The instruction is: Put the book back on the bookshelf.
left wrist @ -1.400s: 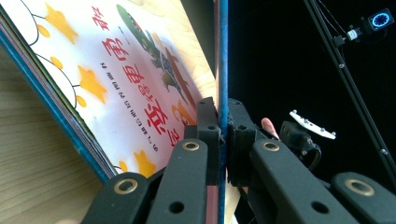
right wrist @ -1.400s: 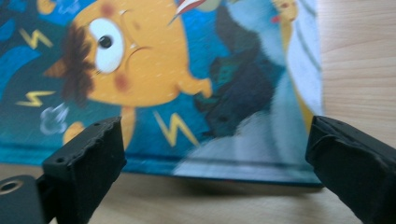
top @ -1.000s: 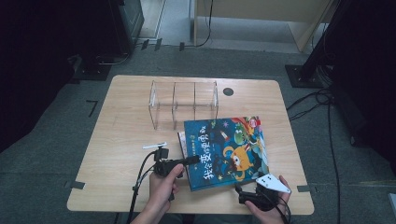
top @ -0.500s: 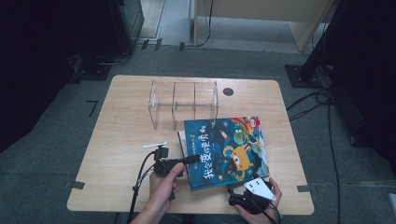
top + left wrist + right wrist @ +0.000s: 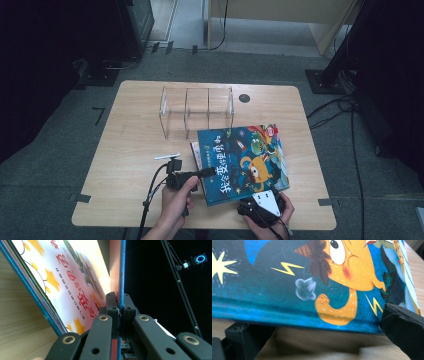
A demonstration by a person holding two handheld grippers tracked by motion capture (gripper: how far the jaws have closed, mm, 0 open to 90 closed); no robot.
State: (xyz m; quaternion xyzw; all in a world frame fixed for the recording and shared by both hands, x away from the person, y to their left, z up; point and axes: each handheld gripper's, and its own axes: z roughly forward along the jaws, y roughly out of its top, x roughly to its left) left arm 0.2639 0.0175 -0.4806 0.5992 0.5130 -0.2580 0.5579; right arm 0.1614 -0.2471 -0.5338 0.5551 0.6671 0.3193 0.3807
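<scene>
With the left tool [image 5: 212, 171] clamped on the book's cover [image 5: 121, 277], the right tool [image 5: 261, 206], jaws wide apart, should slide squarely around the near edge of the book [image 5: 242, 162].

The right gripper [image 5: 263, 204] has been moved along the near edge of the book [image 5: 243, 162], in toward its middle, closer to the left gripper [image 5: 207, 172].

Recording lab or studio, light wooden table [image 5: 130, 150] on grey carpet floor [image 5: 50, 165], tape marks [image 5: 80, 198], black stand bases [image 5: 325, 80], trailing cables [image 5: 345, 107], dark surroundings
</scene>
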